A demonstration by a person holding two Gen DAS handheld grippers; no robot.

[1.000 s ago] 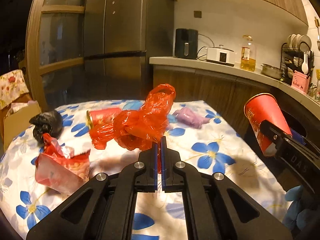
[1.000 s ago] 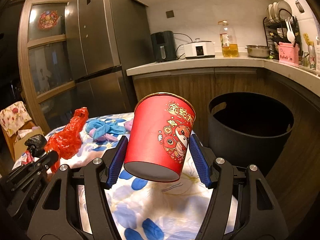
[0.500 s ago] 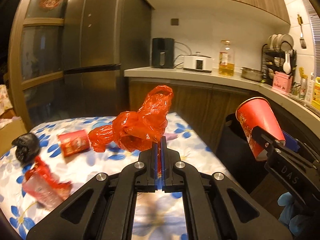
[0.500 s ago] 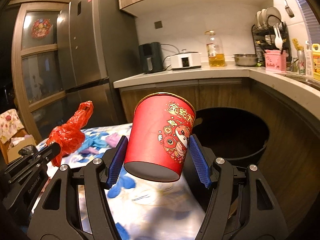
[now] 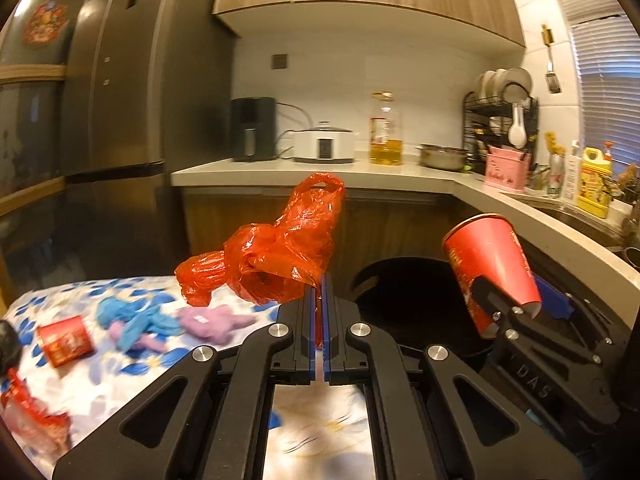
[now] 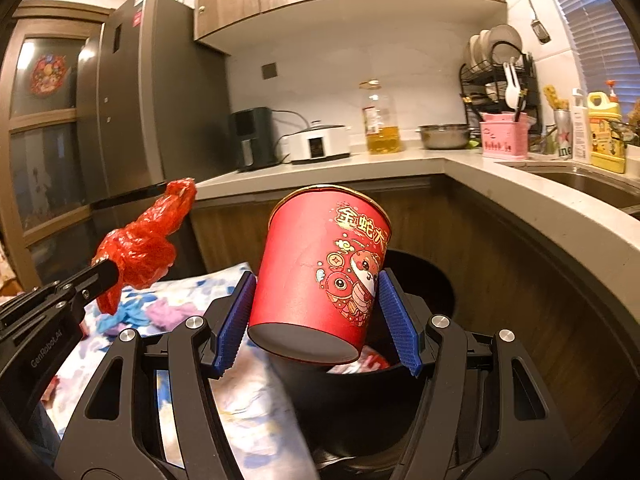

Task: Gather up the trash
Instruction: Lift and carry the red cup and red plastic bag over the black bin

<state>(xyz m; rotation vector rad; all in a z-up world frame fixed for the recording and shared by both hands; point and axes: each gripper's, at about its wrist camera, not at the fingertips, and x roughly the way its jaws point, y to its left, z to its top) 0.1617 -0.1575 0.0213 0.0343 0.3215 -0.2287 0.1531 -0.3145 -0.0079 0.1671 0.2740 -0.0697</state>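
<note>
Above the black bin (image 6: 424, 280), at its near rim, a red paper cup (image 6: 320, 280) is held by the right gripper (image 6: 316, 316), tilted with its mouth away from the camera; both blue pads (image 6: 396, 320) are pressed against the cup's sides, so the jaws stand wide but clamped on it. Some reddish wrapping can be made out inside the bin, just under the cup's base.

To the left of the bin, a crumpled red plastic bag (image 5: 276, 256) is pinched by the left gripper (image 5: 319, 308), whose jaws are closed tight on a fold of the film; the bulk of the bag is carried beyond and to the left of the fingertips, clear of the floral tablecloth (image 5: 132, 364) below it. The table's edge is seen just beside the bin.

Further left of the bin, on the tablecloth, a small red can (image 5: 66, 340) on its side, a blue rag (image 5: 132, 320) and a purple rag (image 5: 208, 320) are seen lying, blurred. Behind the bin, a counter (image 5: 360, 176) is seen.
</note>
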